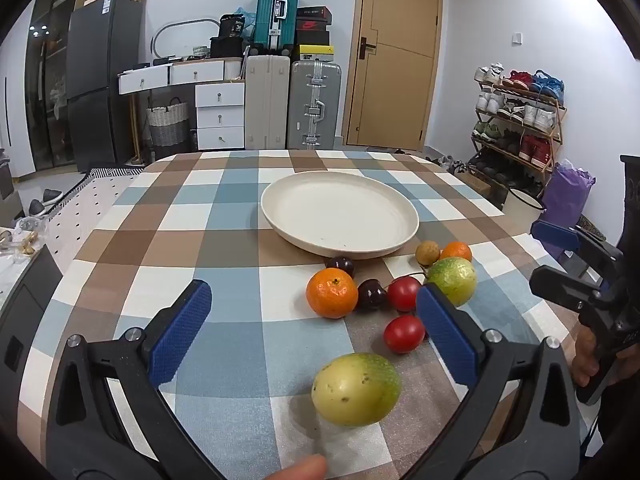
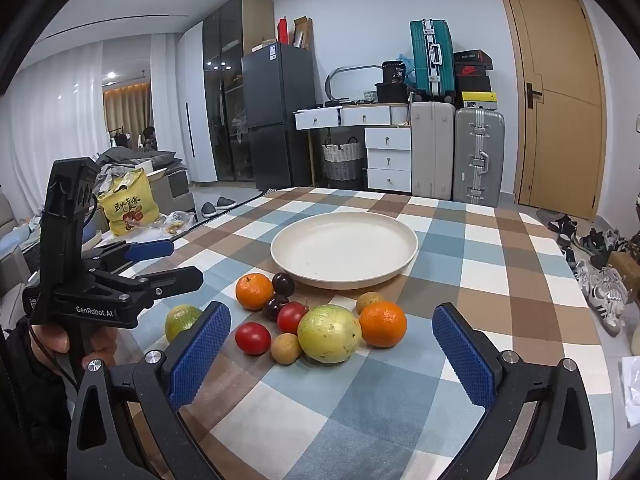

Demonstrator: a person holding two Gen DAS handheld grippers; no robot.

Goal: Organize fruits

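Nearest, low centre of the left view, a green-yellow fruit (image 1: 356,389) lies between the wide-spread left gripper (image 1: 314,332), likely firm, smooth, roll-prone: grip its middle; right gripper (image 2: 332,354) equally spread

We see a checked tablecloth (image 2: 460,248) in blue, brown and white, a cream plate (image 2: 344,280), two orange mandarins (image 2: 383,323), red tomatoes (image 2: 252,337), yellow-green fruits (image 2: 329,333), and what may be dark purple cherries (image 2: 283,283). Gripper pads (image 2: 199,354) are blue.

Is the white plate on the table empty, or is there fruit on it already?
Empty. The white plate shows only its bare inside in both views; all the fruit lies on the tablecloth in front of it.
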